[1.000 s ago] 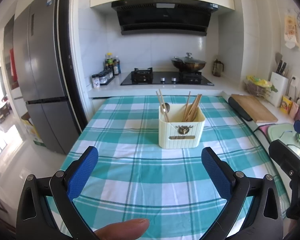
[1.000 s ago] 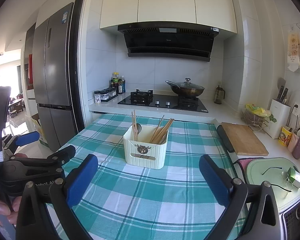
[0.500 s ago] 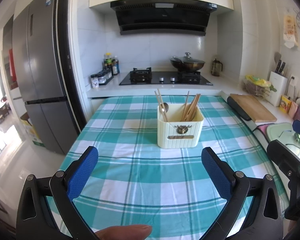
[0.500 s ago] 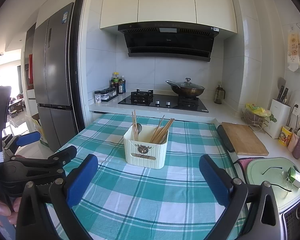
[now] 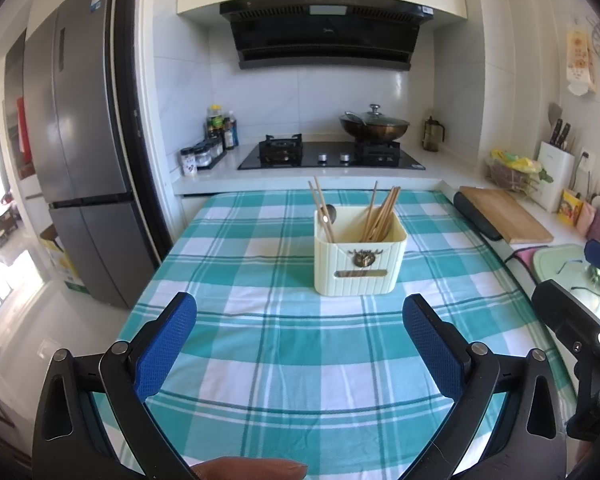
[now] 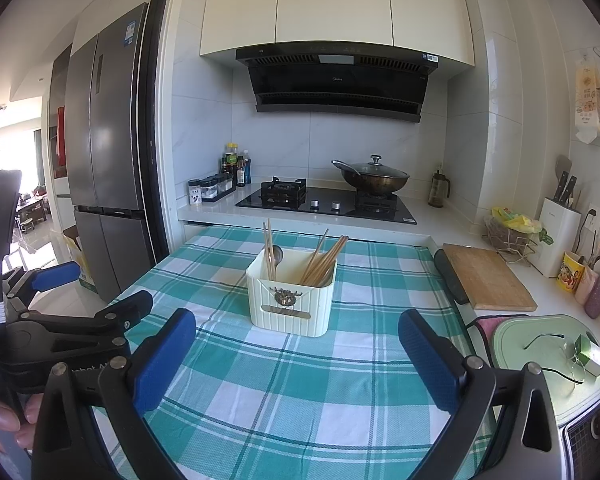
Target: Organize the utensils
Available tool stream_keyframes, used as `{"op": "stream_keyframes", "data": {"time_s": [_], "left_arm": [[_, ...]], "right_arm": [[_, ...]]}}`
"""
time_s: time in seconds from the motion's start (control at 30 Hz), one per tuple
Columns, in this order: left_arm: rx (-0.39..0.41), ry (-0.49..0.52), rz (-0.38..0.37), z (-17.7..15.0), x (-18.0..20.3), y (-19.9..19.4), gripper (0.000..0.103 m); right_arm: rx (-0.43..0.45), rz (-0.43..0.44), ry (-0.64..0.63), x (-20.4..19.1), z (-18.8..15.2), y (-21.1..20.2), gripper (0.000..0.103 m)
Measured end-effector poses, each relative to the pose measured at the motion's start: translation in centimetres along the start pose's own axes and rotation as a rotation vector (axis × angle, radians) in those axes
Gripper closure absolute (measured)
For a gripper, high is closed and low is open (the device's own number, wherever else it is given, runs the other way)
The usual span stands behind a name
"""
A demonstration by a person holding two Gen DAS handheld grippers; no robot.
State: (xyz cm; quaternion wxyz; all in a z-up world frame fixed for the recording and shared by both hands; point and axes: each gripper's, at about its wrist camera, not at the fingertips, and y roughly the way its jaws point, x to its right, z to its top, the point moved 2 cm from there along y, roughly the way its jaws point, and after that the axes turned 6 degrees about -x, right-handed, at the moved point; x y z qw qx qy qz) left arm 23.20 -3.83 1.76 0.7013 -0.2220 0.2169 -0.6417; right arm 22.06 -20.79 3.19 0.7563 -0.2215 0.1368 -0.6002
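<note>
Nearest me, my left gripper point(image 5: 300, 324) has its jaws spread wide with nothing between them, hanging over the near edge of the tabletop point(image 5: 260, 360), which wears a teal-and-white check cloth. My thumb point(image 5: 252, 467) shows at the bottom of the left view. My right gripper point(image 6: 296, 334) is likewise wide apart and empty over the near edge; from its camera I see the left one off to the left side, level with it.

Farther in, about the middle of the tabletop and a little toward the far edge, stands the cream holder point(image 5: 360, 258), upright, with a bronze badge on its front. It has two compartments: the left one carries a pair of chopsticks point(image 5: 320, 210) and a spoon point(image 5: 331, 212), the right one a leaning bundle of chopsticks point(image 5: 382, 214). Both grippers are well apart from it.

Past the far edge I see the hob point(image 5: 332, 156) with a lidded wok point(image 5: 374, 126). Beyond the right edge lies a wooden board point(image 5: 504, 216).
</note>
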Motion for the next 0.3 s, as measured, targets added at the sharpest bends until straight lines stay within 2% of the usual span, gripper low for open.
{"op": "stream_keyframes", "data": {"time_s": [0.3], "left_arm": [[0.015, 0.008, 0.006, -0.05, -0.04, 0.44, 0.0]], "right_arm": [[-0.01, -0.003, -0.001, 0.39, -0.34, 0.19, 0.0]]}}
